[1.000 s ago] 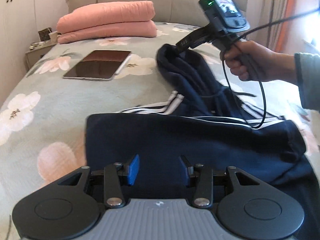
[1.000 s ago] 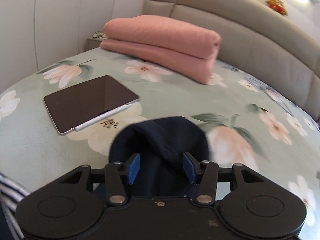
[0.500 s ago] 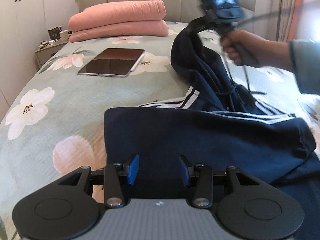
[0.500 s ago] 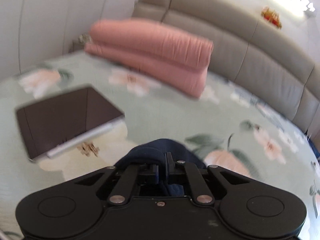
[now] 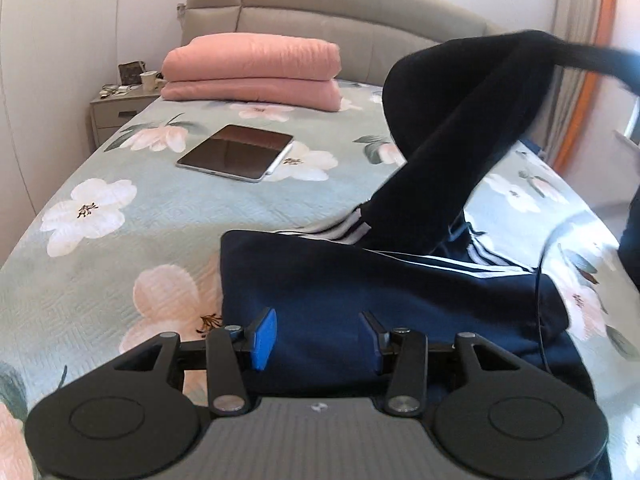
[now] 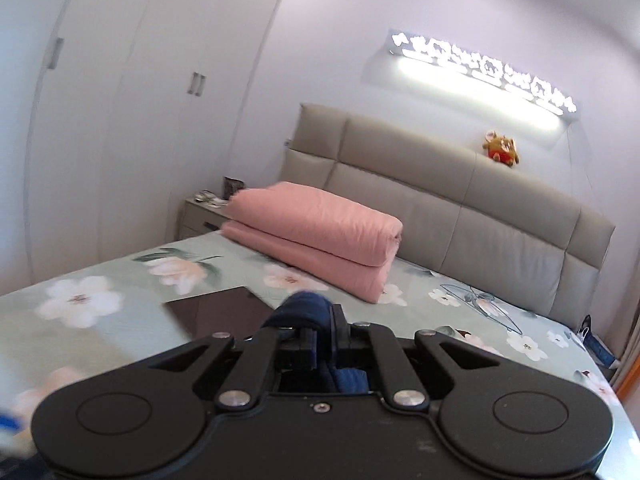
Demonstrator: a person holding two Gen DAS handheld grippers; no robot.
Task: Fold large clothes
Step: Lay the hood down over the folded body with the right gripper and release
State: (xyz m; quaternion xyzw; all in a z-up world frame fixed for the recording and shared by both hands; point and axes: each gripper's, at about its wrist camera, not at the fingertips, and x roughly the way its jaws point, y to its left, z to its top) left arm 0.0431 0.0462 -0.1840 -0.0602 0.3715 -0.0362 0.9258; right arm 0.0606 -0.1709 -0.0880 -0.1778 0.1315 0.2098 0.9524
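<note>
left wrist: one navy garment (image 5: 360, 292), one tablet (image 5: 236, 152), two folded pink quilts (image 5: 256, 72).

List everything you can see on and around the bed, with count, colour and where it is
Navy garment: one, white stripes, near end of bed, one part lifted.
Pink quilt: one, folded, by headboard.
Tablet: one, dark, mid-bed, white stylus along its edge.
Bedspread: one, green floral.
Headboard: one, beige.
Plush toy: one, brown and red, atop headboard.
Nightstand: one, grey, cluttered.
Left gripper: open above garment.
Right gripper: shut on navy garment.
</note>
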